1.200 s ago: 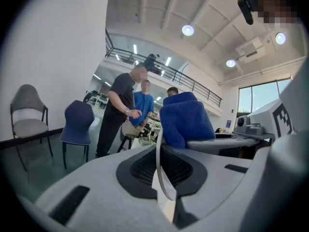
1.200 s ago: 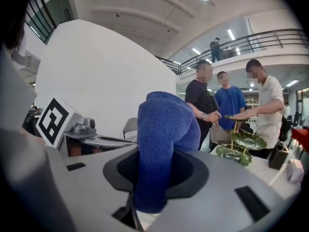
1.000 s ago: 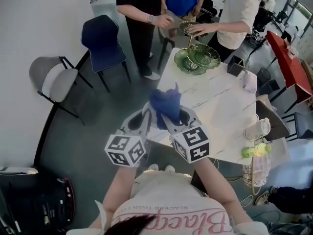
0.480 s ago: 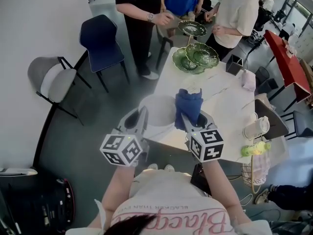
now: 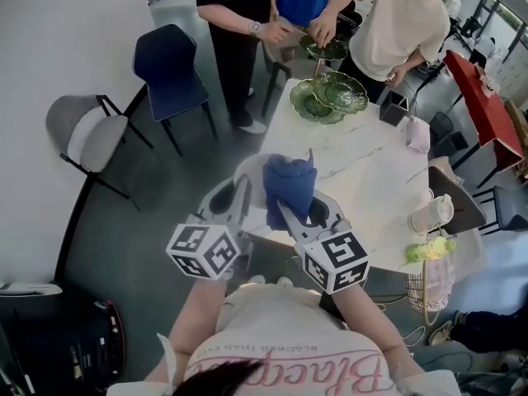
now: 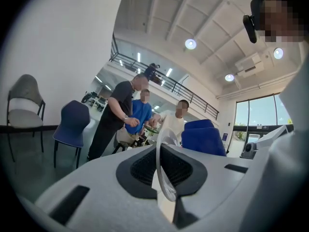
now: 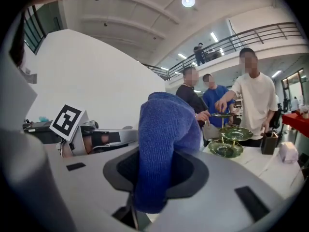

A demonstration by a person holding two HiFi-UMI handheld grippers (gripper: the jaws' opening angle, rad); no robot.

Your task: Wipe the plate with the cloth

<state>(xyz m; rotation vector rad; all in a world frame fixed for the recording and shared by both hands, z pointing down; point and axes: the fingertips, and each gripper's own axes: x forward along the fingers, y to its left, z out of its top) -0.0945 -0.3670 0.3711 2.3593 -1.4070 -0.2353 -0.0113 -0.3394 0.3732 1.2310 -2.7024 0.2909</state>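
Plate, blue cloth, pink-lettered shirt

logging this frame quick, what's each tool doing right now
Left tool: closed on the rim of the plate.
Right tool: closed on the blue cloth.

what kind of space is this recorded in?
Likely an open office or lab hall, not a home: a mezzanine railing overhead, a navy chair standing loose, and a tall window.
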